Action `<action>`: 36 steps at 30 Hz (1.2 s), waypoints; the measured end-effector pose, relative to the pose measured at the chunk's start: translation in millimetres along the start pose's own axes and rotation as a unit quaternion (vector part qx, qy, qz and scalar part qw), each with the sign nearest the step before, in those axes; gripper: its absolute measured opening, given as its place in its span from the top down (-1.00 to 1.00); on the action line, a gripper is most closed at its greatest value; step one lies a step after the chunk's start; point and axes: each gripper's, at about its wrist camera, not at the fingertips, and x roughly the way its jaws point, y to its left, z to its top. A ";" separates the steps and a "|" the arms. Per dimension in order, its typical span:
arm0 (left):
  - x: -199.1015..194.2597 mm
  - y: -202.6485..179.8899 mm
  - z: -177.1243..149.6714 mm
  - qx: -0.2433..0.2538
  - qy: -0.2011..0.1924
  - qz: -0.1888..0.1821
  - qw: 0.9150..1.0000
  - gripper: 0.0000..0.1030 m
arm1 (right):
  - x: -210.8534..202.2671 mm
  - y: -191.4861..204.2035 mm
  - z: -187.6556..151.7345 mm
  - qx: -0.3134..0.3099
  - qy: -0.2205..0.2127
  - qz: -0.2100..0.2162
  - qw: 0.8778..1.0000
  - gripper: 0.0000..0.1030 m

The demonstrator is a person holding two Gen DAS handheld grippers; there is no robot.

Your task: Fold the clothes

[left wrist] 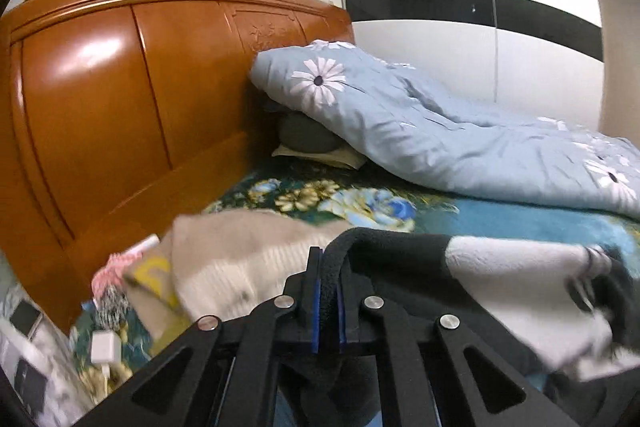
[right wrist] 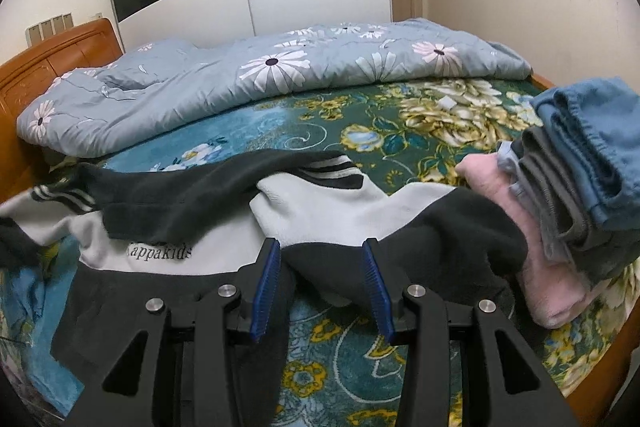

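A black and white sweatshirt (right wrist: pixel 320 211) with "kappakids" lettering lies spread on the floral bed cover (right wrist: pixel 400 131). My left gripper (left wrist: pixel 329 267) is shut on the sweatshirt's black edge (left wrist: pixel 384 243) and holds it raised. My right gripper (right wrist: pixel 320 259) is open, its blue pads either side of a black sleeve end (right wrist: pixel 440 239), not closed on it.
A stack of folded clothes (right wrist: pixel 572 203) sits at the right. A beige knit garment (left wrist: pixel 248 255) lies to the left near the wooden headboard (left wrist: pixel 120 99). A blue flowered quilt (right wrist: pixel 260 75) fills the far side. A white charger (left wrist: pixel 105 347) lies at the bed's left edge.
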 end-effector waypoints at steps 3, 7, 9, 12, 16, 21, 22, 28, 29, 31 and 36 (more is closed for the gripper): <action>37.3 -10.2 13.4 0.000 0.035 0.001 0.999 0.88 | 9.7 5.1 2.6 0.002 0.009 0.016 1.000 0.16; 58.0 -30.7 15.2 0.006 0.062 -0.007 0.998 0.86 | 26.2 24.4 5.3 -0.012 0.023 0.045 0.999 0.16; 61.8 -35.6 16.4 -0.002 0.073 -0.018 0.997 0.81 | 35.5 35.8 6.9 -0.024 0.032 0.057 0.998 0.16; 67.6 -42.9 18.1 -0.013 0.089 -0.033 0.995 0.75 | 53.2 53.7 10.9 -0.040 0.050 0.080 0.995 0.16; 64.7 -50.9 21.2 -0.037 0.102 -0.052 0.993 0.44 | 79.4 72.8 16.4 -0.035 0.075 0.125 0.989 0.16; 35.5 -83.5 18.1 -0.054 0.090 -0.150 0.983 -0.28 | 124.6 80.1 20.9 0.025 0.128 0.178 0.975 0.14; 30.3 -94.8 16.9 -0.041 0.083 -0.162 0.982 -0.28 | 133.9 80.7 21.7 0.039 0.139 0.187 0.972 0.14; 34.3 -169.8 -5.6 -0.011 0.127 -0.255 0.959 -0.33 | 176.0 71.4 24.0 0.134 0.172 0.225 0.950 0.13; 39.4 -184.4 -11.7 -0.007 0.151 -0.287 0.946 -0.33 | 181.5 71.4 23.6 0.147 0.176 0.231 0.946 0.13; 47.4 -217.2 -29.4 0.011 0.188 -0.319 0.929 -0.33 | 189.9 73.6 23.5 0.168 0.183 0.240 0.938 0.13; 56.9 -277.5 -63.6 0.048 0.240 -0.362 0.899 -0.33 | 203.5 83.5 31.8 0.204 0.196 0.262 0.923 0.30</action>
